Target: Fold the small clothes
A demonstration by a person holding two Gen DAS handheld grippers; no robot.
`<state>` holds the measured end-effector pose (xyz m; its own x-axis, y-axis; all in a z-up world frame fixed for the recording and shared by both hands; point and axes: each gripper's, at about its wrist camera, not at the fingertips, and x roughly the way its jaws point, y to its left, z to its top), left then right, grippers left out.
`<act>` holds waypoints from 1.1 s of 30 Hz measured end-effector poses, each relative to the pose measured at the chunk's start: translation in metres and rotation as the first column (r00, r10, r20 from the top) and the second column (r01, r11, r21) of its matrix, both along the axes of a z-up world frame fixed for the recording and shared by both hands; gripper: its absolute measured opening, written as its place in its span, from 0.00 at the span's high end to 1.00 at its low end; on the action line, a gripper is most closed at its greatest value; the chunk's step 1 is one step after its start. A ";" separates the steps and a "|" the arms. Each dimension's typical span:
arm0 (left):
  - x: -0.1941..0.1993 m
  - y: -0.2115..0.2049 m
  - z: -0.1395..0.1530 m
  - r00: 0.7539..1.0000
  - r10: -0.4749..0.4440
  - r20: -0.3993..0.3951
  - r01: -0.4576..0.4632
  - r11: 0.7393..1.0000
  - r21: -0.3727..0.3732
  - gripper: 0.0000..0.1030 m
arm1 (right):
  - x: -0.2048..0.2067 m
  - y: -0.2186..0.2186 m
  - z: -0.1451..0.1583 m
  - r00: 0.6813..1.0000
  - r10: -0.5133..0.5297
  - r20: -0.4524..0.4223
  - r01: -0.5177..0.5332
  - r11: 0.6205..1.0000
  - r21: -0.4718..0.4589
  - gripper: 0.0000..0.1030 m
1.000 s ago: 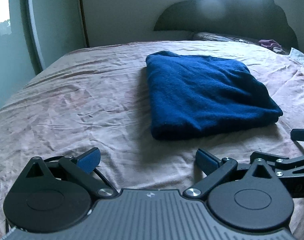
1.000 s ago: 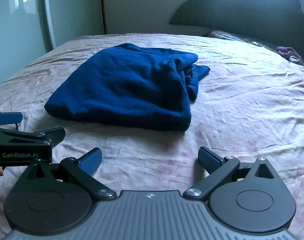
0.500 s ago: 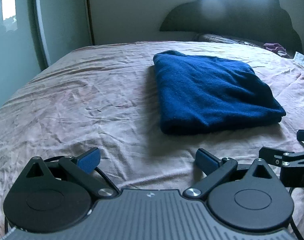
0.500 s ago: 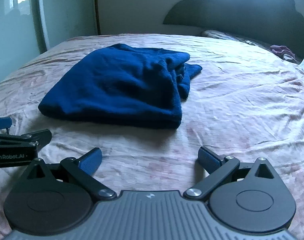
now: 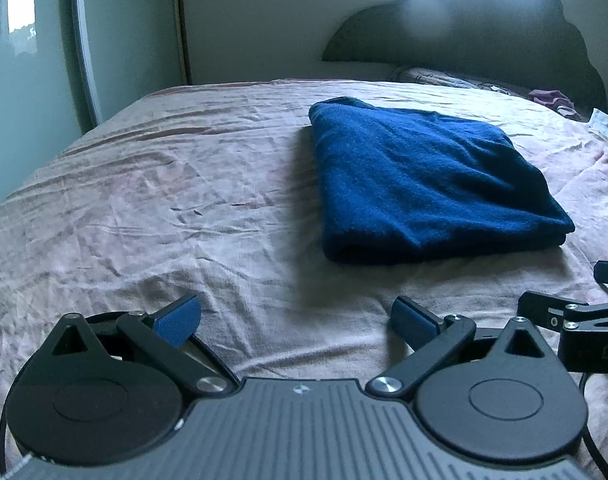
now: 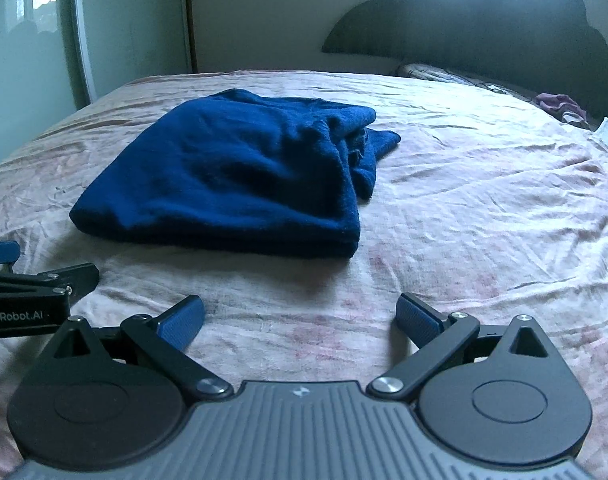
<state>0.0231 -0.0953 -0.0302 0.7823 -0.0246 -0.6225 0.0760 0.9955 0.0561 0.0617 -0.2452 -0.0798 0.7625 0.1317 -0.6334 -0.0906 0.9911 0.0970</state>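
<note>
Claws left [image 5: 296, 320] and right [image 6: 300, 318] gape empty, pulled back from the folded blue garment [image 5: 423, 184] ahead; folding looks finished.

Left claw [image 5: 296, 320] spread wide, empty; right claw [image 6: 300, 320] likewise, side by side.

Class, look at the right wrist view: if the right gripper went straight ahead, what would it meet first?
Probably the near folded edge of the blue garment, after bare bedsheet. The open right gripper holds nothing; height above the bed is unclear.
</note>
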 end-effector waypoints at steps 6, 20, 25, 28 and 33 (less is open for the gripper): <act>0.001 0.001 -0.001 1.000 0.002 -0.006 -0.002 1.000 -0.011 0.00 | 0.000 0.001 -0.001 1.000 -0.001 0.006 0.001 1.000 -0.004 0.00; -0.001 0.002 0.000 1.000 0.026 0.008 -0.026 1.000 -0.007 0.00 | 0.001 -0.002 0.000 1.000 -0.020 0.012 0.020 1.000 0.021 0.00; 0.001 0.003 -0.001 1.000 0.030 -0.004 -0.030 0.999 -0.012 0.00 | 0.001 -0.001 -0.001 1.000 -0.021 0.010 0.021 1.000 0.014 0.00; 0.002 0.003 -0.001 1.000 0.027 -0.010 -0.027 1.000 -0.013 0.00 | 0.002 0.003 -0.001 1.000 -0.020 0.012 0.020 1.000 -0.005 0.00; 0.002 0.005 -0.002 1.000 0.027 -0.015 -0.027 0.999 -0.027 0.00 | 0.001 0.003 -0.001 1.000 -0.021 0.013 0.021 1.000 -0.003 0.00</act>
